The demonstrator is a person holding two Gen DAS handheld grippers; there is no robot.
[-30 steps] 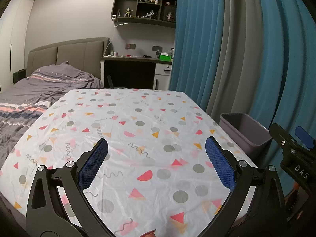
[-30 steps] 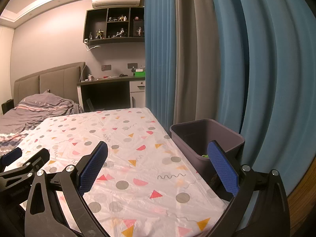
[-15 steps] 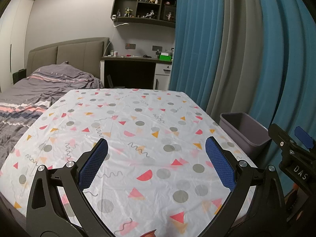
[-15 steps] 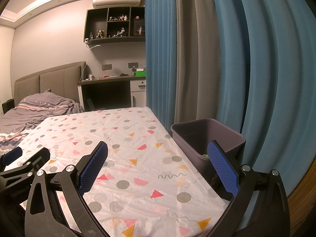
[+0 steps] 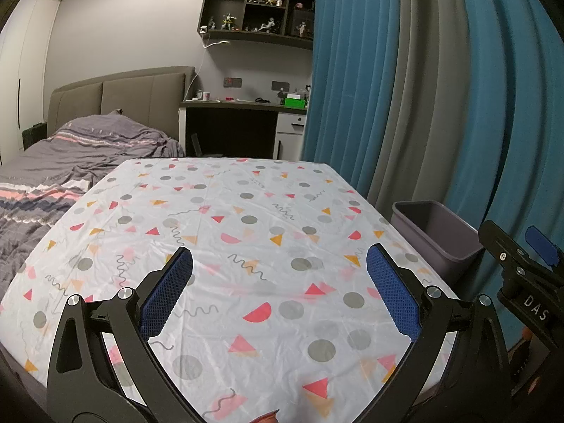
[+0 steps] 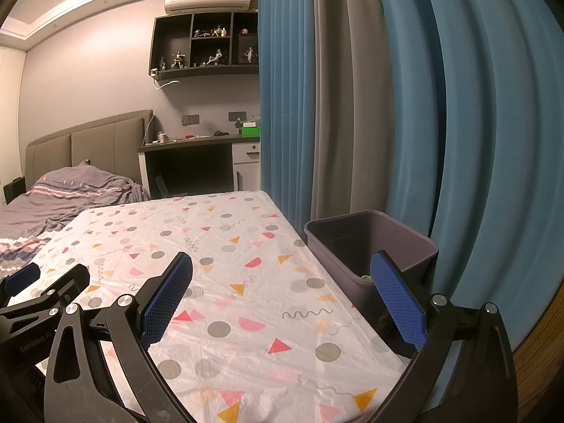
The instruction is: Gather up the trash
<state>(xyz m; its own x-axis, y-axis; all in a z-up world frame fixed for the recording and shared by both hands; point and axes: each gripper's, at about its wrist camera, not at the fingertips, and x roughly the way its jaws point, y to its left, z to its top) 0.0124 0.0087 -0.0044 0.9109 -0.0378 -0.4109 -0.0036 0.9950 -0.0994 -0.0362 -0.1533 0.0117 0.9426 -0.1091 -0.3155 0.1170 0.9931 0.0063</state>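
Note:
A grey-purple plastic bin [image 6: 370,243] stands off the table's right edge, by the curtain; something small and green [image 6: 366,277] lies at its bottom. The left wrist view shows the same bin [image 5: 437,225] further right. My left gripper [image 5: 280,264] hovers open above the patterned tablecloth [image 5: 229,218], nothing between its blue pads. My right gripper [image 6: 282,275] is open too, its right finger [image 6: 394,292] in front of the bin's near wall. Each gripper shows at the edge of the other's view. I see no loose trash on the cloth.
Blue and grey curtains [image 6: 405,105] hang close behind the bin. A bed with grey bedding [image 5: 70,155] borders the table's left side. Beyond the table's far end are a dark desk [image 5: 243,120] and wall shelves holding figurines [image 5: 257,10].
Both views have barely shifted; the grippers stay open and roughly in place over the table.

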